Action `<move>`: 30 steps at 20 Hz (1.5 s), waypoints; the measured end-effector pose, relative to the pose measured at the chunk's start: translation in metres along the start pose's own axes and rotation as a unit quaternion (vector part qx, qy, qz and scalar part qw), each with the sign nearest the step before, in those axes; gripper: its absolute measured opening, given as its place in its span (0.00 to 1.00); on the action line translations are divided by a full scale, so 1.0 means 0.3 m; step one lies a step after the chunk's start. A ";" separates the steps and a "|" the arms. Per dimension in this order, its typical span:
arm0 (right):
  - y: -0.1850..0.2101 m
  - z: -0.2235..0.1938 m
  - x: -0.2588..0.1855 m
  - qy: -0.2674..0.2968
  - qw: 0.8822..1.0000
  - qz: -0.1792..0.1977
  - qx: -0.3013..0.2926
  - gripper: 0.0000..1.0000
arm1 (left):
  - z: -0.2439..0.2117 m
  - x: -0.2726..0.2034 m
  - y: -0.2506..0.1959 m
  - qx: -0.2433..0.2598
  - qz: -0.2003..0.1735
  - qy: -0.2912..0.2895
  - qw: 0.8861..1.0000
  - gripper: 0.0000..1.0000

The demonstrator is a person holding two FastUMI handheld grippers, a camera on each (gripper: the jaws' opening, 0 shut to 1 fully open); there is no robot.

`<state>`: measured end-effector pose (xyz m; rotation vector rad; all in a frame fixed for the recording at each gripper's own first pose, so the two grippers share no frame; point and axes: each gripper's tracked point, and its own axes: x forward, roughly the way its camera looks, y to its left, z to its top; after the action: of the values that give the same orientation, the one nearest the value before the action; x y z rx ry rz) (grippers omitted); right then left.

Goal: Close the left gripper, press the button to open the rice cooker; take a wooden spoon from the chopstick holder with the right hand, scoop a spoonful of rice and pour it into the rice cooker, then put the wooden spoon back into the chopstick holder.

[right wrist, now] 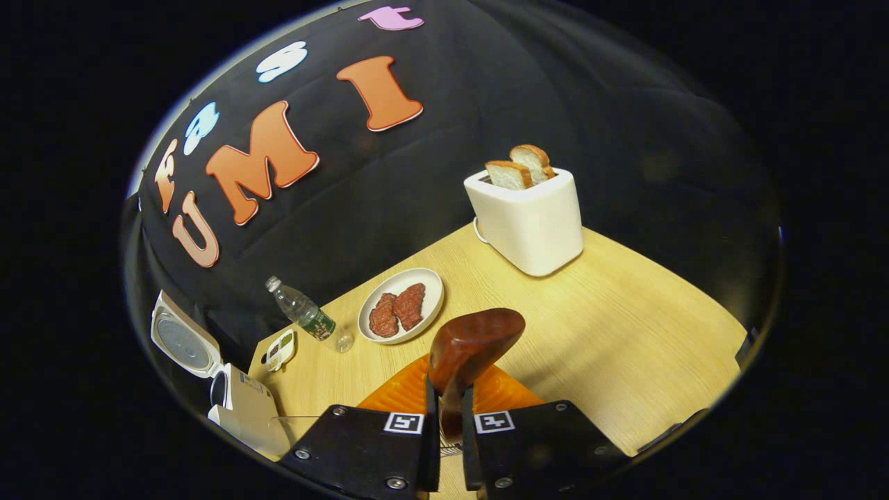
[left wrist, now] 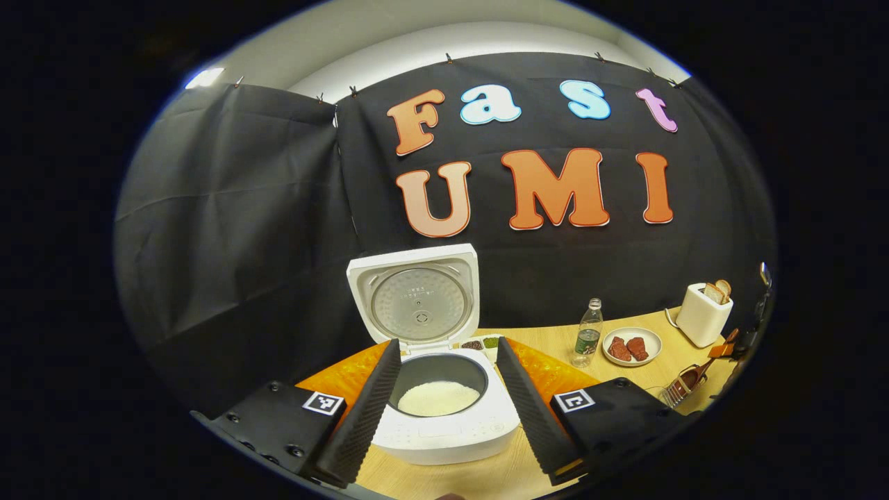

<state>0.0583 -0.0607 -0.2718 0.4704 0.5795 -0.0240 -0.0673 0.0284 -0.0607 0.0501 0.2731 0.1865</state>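
Wooden spoon (right wrist: 472,347) clamped in right hand-held gripper (right wrist: 444,423), rice cooker (left wrist: 437,389) open

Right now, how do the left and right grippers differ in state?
The left gripper has its fingers spread wide and holds nothing; the right gripper has its fingers closed on the wooden spoon. The left gripper faces the open rice cooker, whose pot holds rice; the right gripper faces the table with the toaster and a plate of meat. Both hang above the table.
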 end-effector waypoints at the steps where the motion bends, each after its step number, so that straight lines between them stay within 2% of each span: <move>1: 0.025 0.024 -0.023 -0.006 1.000 0.006 -0.002 0.13 | -0.002 0.000 -0.003 0.000 -0.002 -0.001 1.000 0.90; 3: 0.052 0.079 -0.066 -0.028 0.999 0.005 -0.014 0.12 | -0.004 0.005 0.000 0.005 -0.002 -0.005 1.000 0.91; 7: 0.177 0.155 -0.189 -0.061 0.997 0.037 -0.034 0.10 | -0.028 0.024 0.012 0.010 -0.005 -0.004 1.000 0.91; 8: 0.209 0.150 -0.211 -0.059 0.996 0.045 -0.043 0.10 | -0.040 0.026 0.013 0.008 -0.007 -0.001 1.000 0.94; 12: 0.358 0.095 -0.271 -0.055 0.992 0.078 -0.082 0.10 | -0.092 0.047 0.043 -0.006 -0.005 0.015 1.000 0.94; 13: 0.393 0.071 -0.274 -0.053 0.991 0.082 -0.094 0.10 | -0.102 0.051 0.056 -0.007 -0.003 0.017 1.000 0.99; 17: 0.486 -0.071 -0.274 -0.036 0.983 0.089 -0.154 0.10 | -0.134 0.070 0.103 -0.009 -0.001 0.027 1.000 0.99; 19: 0.504 -0.136 -0.263 -0.033 0.977 0.081 -0.195 0.10 | -0.147 0.074 0.122 -0.011 -0.002 0.028 1.000 0.99; 24: 0.516 -0.245 -0.222 -0.045 0.949 0.039 -0.309 0.10 | -0.187 0.086 0.176 -0.012 -0.004 0.036 0.999 0.99; 30: 0.566 -0.327 -0.197 -0.095 0.890 0.006 -0.445 0.10 | -0.216 0.098 0.227 -0.012 -0.004 0.041 0.999 0.99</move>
<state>-0.0166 0.1273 -0.2408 -0.4246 0.3399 0.2006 -0.0690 0.1024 -0.1258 0.0171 0.3526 0.1837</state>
